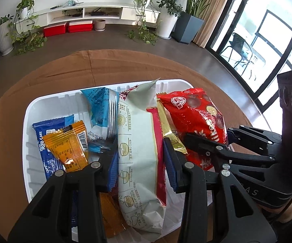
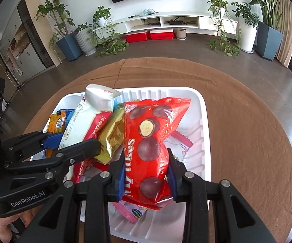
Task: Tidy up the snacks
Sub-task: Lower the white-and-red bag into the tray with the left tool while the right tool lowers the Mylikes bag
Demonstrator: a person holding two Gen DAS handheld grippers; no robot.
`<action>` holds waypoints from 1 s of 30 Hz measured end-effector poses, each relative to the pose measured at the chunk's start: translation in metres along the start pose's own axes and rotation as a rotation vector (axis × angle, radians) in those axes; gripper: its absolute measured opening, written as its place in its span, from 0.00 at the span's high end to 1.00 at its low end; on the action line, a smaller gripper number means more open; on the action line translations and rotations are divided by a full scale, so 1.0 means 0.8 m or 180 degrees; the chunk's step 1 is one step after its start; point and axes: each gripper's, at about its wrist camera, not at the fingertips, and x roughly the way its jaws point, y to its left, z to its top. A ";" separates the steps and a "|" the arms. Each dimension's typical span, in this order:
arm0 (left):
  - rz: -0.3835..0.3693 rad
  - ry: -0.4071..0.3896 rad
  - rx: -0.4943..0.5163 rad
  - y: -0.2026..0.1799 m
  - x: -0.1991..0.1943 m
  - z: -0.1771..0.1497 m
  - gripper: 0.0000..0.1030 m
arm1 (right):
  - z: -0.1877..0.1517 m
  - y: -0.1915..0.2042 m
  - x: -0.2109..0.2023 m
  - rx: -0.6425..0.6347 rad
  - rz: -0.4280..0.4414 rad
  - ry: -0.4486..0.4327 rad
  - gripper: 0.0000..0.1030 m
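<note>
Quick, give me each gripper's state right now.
Left gripper: shut on the pale noodle packet, over the white tray.
Right gripper: shut on the red chocolate-ball bag, over the same tray.

Left wrist view: rides left claw (image 1: 141,160), looks forward and steeply down over white tray (image 1: 27,121) at close range; round brown-clothed table (image 1: 65,64) under it, far TV wall beyond, balcony windows at right. Right wrist view: rides right claw (image 2: 146,174), same downward tilt, same nearness, set further right. Shared: tray (image 2: 203,121), table (image 2: 247,121), red snack bag (image 1: 198,113) (image 2: 152,133), pale noodle pack (image 1: 138,141) (image 2: 85,119), TV cabinet. Each view catches other claw at its edge.
</note>
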 end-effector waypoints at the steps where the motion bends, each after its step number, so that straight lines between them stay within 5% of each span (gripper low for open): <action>1: 0.0001 0.0001 0.0005 0.001 0.002 0.001 0.64 | 0.000 0.000 0.000 0.0000 -0.0001 0.0002 0.65; 20: -0.0035 -0.0029 -0.0009 0.021 0.004 -0.006 0.62 | -0.001 0.003 0.006 -0.0066 -0.0047 0.0061 0.62; 25: -0.0012 -0.0176 -0.0036 0.024 -0.013 -0.004 0.44 | -0.004 0.004 -0.006 -0.0073 -0.0084 -0.0046 0.61; 27: 0.0020 -0.0216 -0.0020 0.025 -0.022 -0.005 0.28 | -0.005 0.003 -0.012 -0.0077 -0.0099 -0.0072 0.60; 30: 0.0020 -0.0311 -0.0009 0.025 -0.044 -0.006 0.17 | -0.004 0.001 -0.027 -0.0059 -0.0083 -0.0153 0.51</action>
